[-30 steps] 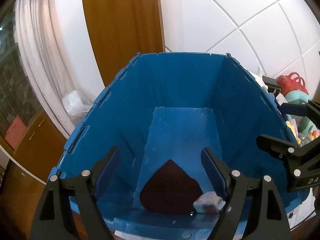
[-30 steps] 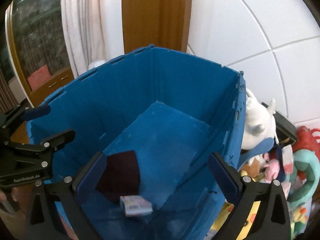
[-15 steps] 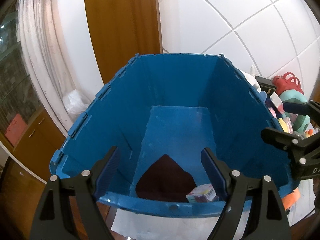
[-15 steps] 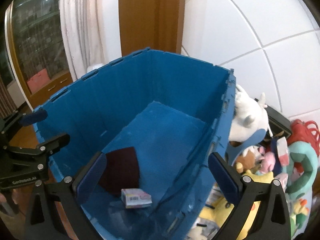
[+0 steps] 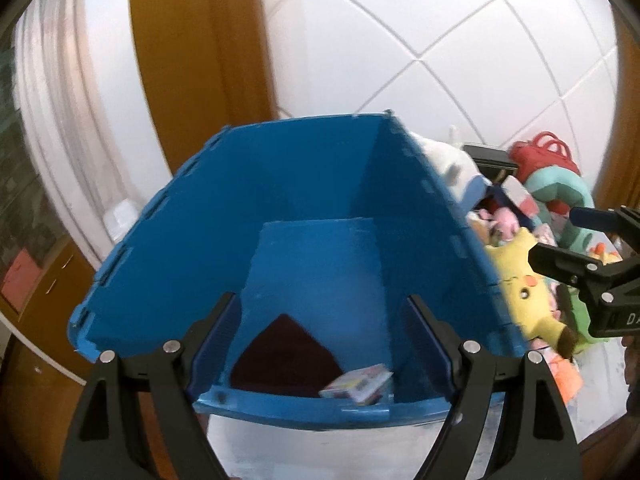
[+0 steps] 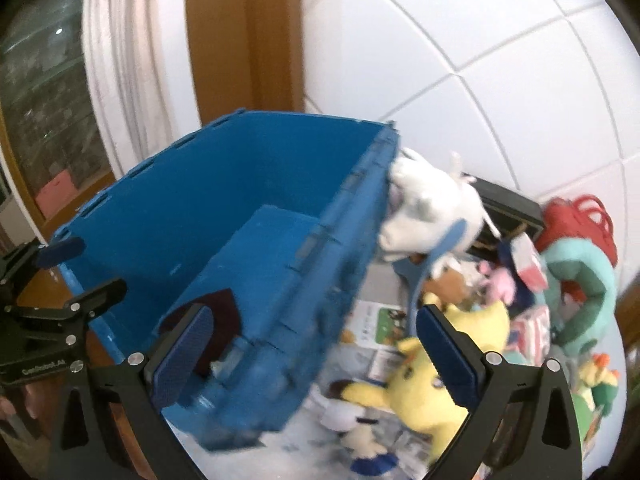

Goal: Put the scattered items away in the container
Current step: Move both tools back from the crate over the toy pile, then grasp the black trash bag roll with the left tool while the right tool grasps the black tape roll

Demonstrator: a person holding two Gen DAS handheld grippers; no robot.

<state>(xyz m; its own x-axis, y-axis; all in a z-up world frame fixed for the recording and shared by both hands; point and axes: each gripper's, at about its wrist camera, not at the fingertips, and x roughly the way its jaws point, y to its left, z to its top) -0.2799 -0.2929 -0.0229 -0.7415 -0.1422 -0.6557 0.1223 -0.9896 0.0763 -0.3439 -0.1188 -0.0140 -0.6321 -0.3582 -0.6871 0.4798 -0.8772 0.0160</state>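
A blue plastic crate point(image 5: 192, 248) stands open in front of me; it also shows in the right wrist view point(image 6: 280, 184). Inside lie a dark maroon cloth point(image 5: 284, 356) and a small colourful box point(image 5: 358, 383). My left gripper point(image 5: 318, 340) is open and empty, just outside the crate's near rim. My right gripper point(image 6: 316, 356) is open and empty, straddling the crate's right wall. To the right lie scattered toys: a yellow plush point(image 6: 420, 392), a white plush point(image 6: 432, 208) and a teal plush point(image 6: 584, 276).
A white tiled wall point(image 5: 460, 60) rises behind the crate. A wooden door frame point(image 5: 200, 40) and white curtain point(image 5: 60, 100) stand at the left. A red bag point(image 6: 576, 220) and a black box point(image 6: 508, 204) sit behind the toys. Papers point(image 6: 380, 324) lie on the floor.
Both grippers have pulled back and swung right. The crate now looks smaller and further left, and the toy pile has come into view at the right.
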